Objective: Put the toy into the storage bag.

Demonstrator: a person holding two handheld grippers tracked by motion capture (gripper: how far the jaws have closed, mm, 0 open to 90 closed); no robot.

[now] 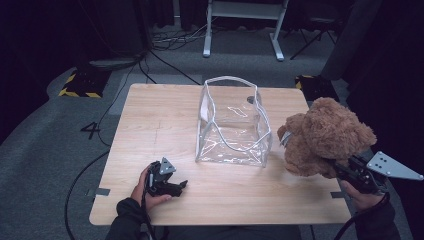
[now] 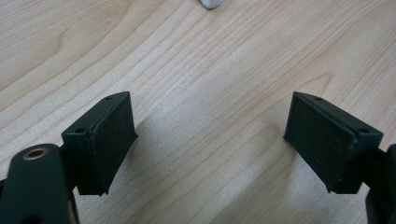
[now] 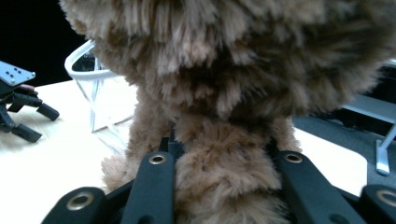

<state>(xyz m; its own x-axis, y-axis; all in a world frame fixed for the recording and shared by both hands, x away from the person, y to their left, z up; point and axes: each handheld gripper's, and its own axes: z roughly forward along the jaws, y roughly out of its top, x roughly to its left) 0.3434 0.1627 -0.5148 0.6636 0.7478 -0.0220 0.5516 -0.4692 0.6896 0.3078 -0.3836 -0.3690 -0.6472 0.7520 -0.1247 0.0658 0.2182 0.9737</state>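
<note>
I have the right hand-held gripper (image 1: 334,169) at about four o'clock of the bench (image 1: 160,120), its jaws pinching a brown teddy bear (image 1: 322,136) low on its body. In the right gripper view the plush bulges between the two black jaws, which press into it from either side, and the teddy bear (image 3: 224,93) rises upright above them. From the high view the bear hangs clear of the bench top, over its right edge, just at three o'clock of the clear plastic bag (image 1: 232,122).

That bag stands open-mouthed near the bench's centre, its white-trimmed rim facing up.

My left hand-held gripper (image 1: 175,186) lies at roughly seven o'clock on the bench, with the left hand (image 1: 145,190) around it. Its jaws are spread wide with bare wood grain between the pads (image 2: 112,140), pinching nothing. It sits well apart from the bag.
</note>
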